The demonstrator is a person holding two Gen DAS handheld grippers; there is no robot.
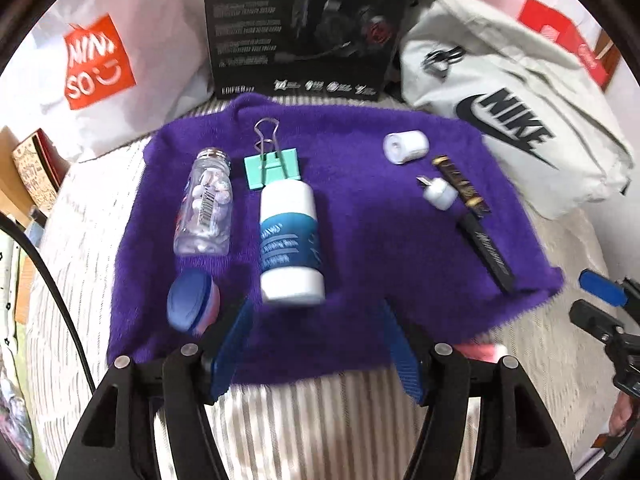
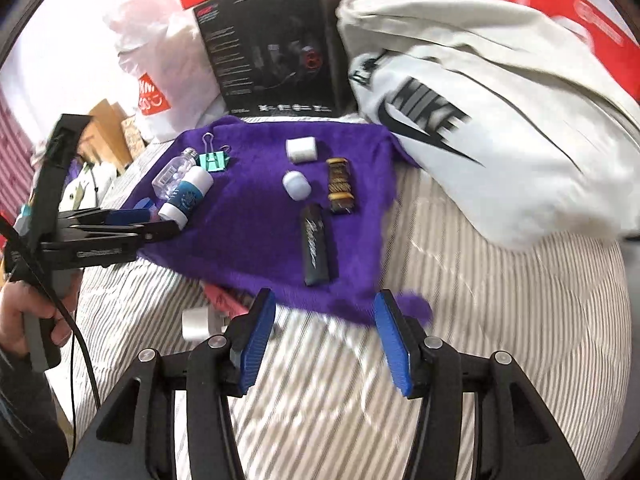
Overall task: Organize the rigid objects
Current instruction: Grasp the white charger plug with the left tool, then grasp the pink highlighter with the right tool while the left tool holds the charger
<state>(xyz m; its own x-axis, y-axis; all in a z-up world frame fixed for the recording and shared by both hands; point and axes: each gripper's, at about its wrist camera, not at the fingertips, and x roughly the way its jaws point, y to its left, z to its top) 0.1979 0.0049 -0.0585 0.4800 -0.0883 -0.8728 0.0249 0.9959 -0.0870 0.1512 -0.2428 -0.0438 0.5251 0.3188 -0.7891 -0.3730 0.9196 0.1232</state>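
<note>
Many white tablets fill the clear bottle [image 1: 204, 204] lying on the purple cloth [image 1: 360, 240].

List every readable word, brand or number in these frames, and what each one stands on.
"NIKE": white bag.
"MINISO", partly creased: red patch on white plastic bag.
"EDIFIER": black headset box.
Blue-and-white bottle label, black bar script, clear bottle barcode: too blurred to read.

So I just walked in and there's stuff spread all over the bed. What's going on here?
A person holds a gripper in each hand over a purple cloth on the striped bedding. Left gripper and right gripper are both open and hold nothing. On the cloth lie a clear pill bottle, a white-and-teal bottle, a teal binder clip, a blue-lidded jar and a black vape.
</note>
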